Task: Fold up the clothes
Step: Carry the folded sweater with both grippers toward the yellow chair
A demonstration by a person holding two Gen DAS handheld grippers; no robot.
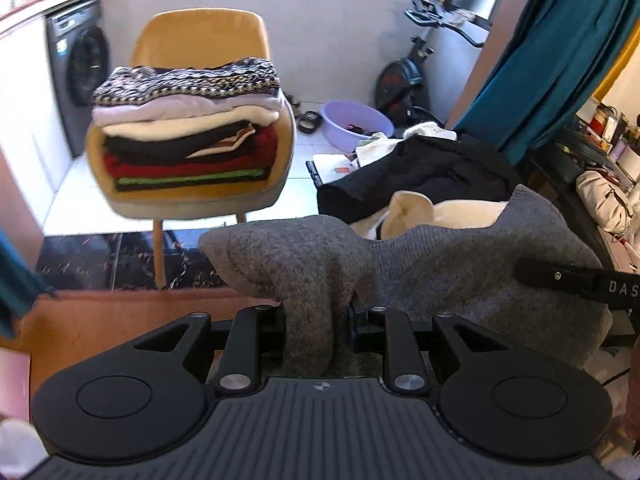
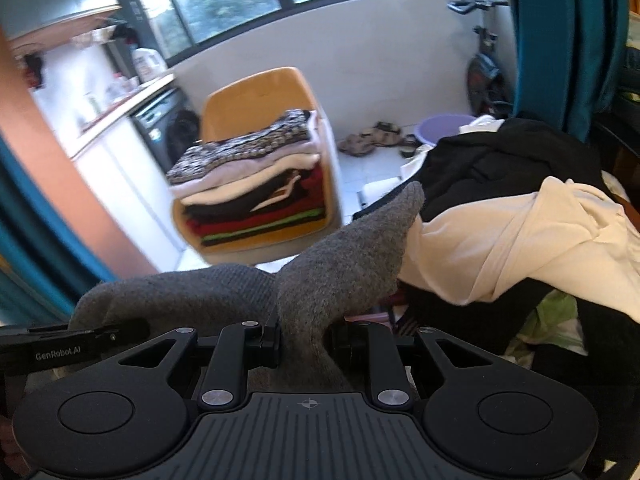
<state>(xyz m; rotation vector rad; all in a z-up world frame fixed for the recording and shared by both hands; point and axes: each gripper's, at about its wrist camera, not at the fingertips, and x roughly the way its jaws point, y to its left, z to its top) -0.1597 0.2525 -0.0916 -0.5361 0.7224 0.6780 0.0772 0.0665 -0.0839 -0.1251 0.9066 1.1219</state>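
A folded grey knitted garment (image 1: 440, 264) hangs between my two grippers in the air. My left gripper (image 1: 314, 312) is shut on a bunched edge of it. The right gripper (image 2: 304, 336) is shut on the other edge of the grey garment (image 2: 344, 248). The right gripper's finger shows at the right edge of the left wrist view, and the left one's at the left edge of the right wrist view. Ahead stands a yellow chair (image 1: 200, 36) bearing a tall stack of folded clothes (image 1: 188, 128), also seen as the stack (image 2: 252, 176) in the right wrist view.
A heap of unfolded clothes, black (image 1: 416, 172) and cream (image 2: 500, 240), lies to the right. A purple basin (image 1: 356, 120), sandals (image 2: 372, 136) and an exercise bike (image 1: 404, 80) are on the white floor. A washing machine (image 1: 80, 68) stands left. Teal curtains (image 1: 560, 48) hang right.
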